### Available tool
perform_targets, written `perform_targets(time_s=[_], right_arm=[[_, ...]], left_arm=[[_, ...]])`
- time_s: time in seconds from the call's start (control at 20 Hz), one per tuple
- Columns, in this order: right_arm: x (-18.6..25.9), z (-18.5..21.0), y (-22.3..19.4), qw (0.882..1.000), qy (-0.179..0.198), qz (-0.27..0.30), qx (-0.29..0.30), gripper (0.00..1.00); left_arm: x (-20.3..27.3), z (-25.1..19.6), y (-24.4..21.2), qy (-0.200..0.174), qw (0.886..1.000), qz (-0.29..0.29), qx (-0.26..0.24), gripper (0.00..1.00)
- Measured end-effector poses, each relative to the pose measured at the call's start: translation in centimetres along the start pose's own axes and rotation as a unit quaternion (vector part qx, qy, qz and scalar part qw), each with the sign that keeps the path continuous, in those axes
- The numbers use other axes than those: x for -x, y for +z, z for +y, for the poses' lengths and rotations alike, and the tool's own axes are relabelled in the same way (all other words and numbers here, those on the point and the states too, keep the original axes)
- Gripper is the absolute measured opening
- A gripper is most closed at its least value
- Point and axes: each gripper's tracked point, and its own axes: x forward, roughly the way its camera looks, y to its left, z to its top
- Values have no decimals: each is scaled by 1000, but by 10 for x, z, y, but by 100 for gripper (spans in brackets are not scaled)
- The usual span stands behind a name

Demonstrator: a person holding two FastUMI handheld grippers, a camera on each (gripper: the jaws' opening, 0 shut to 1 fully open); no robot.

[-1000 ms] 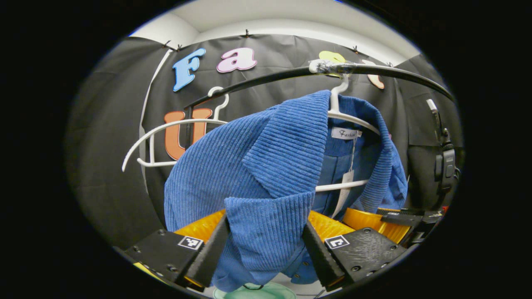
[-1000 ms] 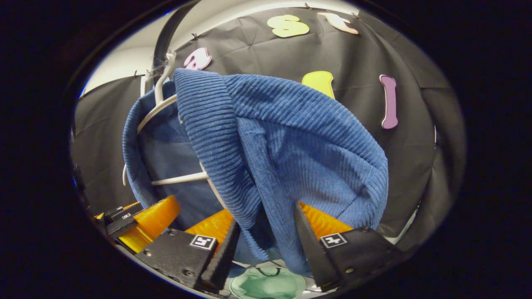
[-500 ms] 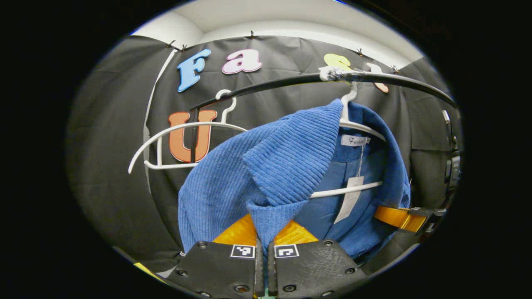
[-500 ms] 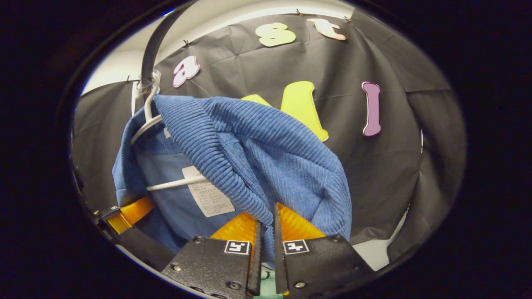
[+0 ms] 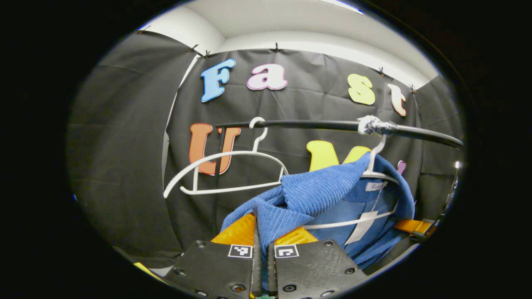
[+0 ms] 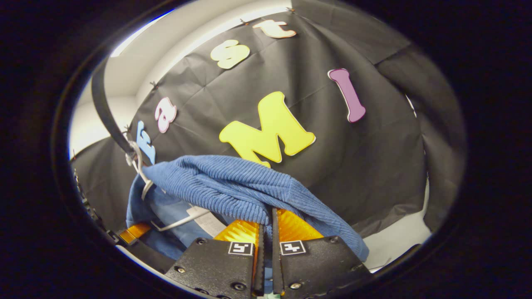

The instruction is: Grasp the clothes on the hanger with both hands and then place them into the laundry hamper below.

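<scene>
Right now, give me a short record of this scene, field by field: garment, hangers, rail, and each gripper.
garment: blue ribbed garment, partly on its hanger
garment hanger: white, hooked on black rail
spare hanger: white, bare, same rail
left gripper: shut on the garment
right gripper: shut on the garment

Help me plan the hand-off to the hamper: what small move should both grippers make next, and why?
Probably draw both further down and away: the left gripper and right gripper are each shut on the blue garment, whose collar is on the white hanger.
</scene>
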Motion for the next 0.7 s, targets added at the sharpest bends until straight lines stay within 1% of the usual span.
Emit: perform_targets(time_s=[0.15,0.2,0.25,0.3,0.35,0.4,0.45,0.5,0.55,0.65,0.7], right_arm=[[2,4,20,999,22,-23,-32,11],[1,5,28,998,31,-31,-46,10],[-1,5,31,997,36,-33,-60,10],[-3,5,36,996,40,-36,-76,10],[-6,5,40,995,46,-38,-84,11],[-8,7,46,994,50,-42,-86,11],[-10,8,51,994,55,-45,-86,11],[-10,9,54,993,63,-49,-86,10],[-11,10,60,992,70,-51,-89,11],[-9,8,67,990,88,-50,-97,11],[-12,10,68,991,90,-48,-91,11]], left_arm=[[-1,7,16,1,1000,-11,13,5],[-2,8,22,-3,1000,-14,19,10],[-3,8,27,-8,1000,-15,25,6],[-4,7,30,-15,999,-14,30,10],[-3,7,34,-19,999,-13,30,6],[-4,9,38,-22,999,-15,22,10],[-6,9,42,-26,999,-14,14,5],[-8,7,45,-34,999,-13,6,5],[-9,5,46,-44,999,-8,0,10],[-9,5,46,-58,998,2,-16,9],[-10,5,48,-63,998,3,-20,9]])
